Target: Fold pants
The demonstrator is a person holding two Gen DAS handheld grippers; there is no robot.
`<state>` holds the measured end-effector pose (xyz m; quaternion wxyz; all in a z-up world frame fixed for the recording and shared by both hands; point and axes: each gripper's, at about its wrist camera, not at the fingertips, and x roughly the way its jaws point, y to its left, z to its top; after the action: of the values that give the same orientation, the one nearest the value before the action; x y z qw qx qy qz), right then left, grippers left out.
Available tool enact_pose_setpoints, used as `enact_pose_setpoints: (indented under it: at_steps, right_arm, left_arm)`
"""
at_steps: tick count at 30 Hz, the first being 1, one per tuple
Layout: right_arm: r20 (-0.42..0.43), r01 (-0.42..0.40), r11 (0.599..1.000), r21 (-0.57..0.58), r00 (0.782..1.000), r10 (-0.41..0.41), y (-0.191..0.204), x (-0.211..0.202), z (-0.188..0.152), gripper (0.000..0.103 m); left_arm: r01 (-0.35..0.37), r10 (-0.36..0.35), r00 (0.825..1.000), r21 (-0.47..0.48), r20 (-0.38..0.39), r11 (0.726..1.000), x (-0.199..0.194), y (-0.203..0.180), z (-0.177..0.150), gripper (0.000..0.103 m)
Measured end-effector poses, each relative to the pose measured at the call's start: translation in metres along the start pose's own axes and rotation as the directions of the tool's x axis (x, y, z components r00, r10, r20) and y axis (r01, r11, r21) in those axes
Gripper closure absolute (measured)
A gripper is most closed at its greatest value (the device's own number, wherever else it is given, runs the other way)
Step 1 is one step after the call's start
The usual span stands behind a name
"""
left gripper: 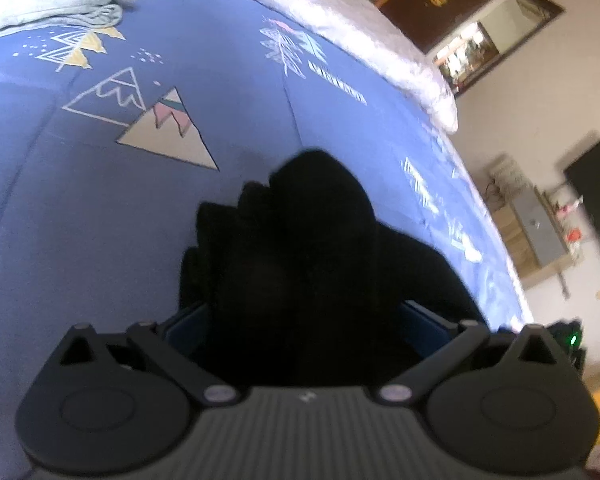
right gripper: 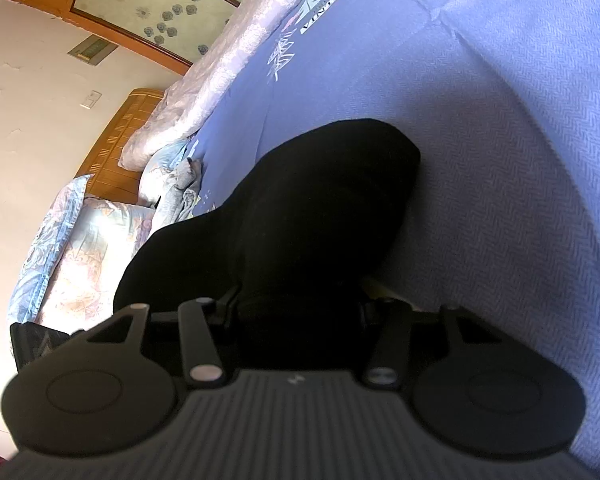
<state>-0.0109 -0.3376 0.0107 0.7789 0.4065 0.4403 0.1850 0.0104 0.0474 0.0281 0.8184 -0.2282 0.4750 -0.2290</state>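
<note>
While I look down both wrist cameras, the pants [left gripper: 300, 248] read as a bunched mass of plain black cloth lying on the blue bedsheet [left gripper: 100, 208] printed with mountain and tree outlines. From the left view, soft ridges pile up at the far end of the heap, and the fabric is so dark that I cannot make out seams or a waistband. My left claw [left gripper: 304, 320] stands spread wide with the cloth between its blue fingers [left gripper: 188, 320], the pads not pressing it. From the right view the pants [right gripper: 324, 208] form a rounded hump, and my right claw [right gripper: 300, 308] pinches a thick fold of them. A pale quilt [right gripper: 228, 60] lies along the bed's far edge.
</note>
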Motion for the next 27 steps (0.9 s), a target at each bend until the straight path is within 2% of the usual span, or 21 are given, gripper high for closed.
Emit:
enact_pose_setpoints:
  at_steps: [10, 15, 18, 20, 24, 27]
  right_arm:
    - [0.002, -0.001, 1.0, 0.0, 1.0, 0.001, 0.0, 0.001, 0.0, 0.049]
    - [0.001, -0.003, 1.0, 0.0, 1.0, 0.003, -0.001, 0.001, 0.001, 0.049]
    - [-0.003, -0.006, 1.0, 0.002, 1.0, 0.006, -0.003, 0.0, 0.003, 0.049]
    - [-0.006, -0.008, 1.0, 0.002, 1.0, 0.008, -0.004, -0.001, 0.004, 0.049]
    - [-0.01, -0.008, 1.0, 0.001, 1.0, 0.008, -0.004, -0.001, 0.005, 0.049]
    - [-0.012, -0.001, 1.0, -0.004, 1.0, 0.001, -0.004, -0.001, 0.006, 0.049]
  left_arm:
    - [0.003, -0.001, 0.999, 0.05, -0.035, 0.999, 0.011, -0.012, -0.011, 0.0]
    - [0.002, -0.001, 0.999, 0.042, -0.038, 0.999, 0.013, -0.008, -0.008, 0.0]
    - [-0.027, 0.028, 0.999, 0.053, -0.024, 0.998, 0.01, -0.006, -0.007, 0.0]
    - [-0.042, 0.043, 0.999, 0.039, -0.017, 0.998, 0.005, -0.002, -0.008, 0.0]
    - [-0.024, 0.024, 1.0, -0.017, -0.014, 1.0, 0.001, 0.009, -0.008, 0.0]
    - [-0.03, 0.03, 0.999, -0.004, -0.016, 1.0, 0.003, 0.005, -0.008, 0.0]
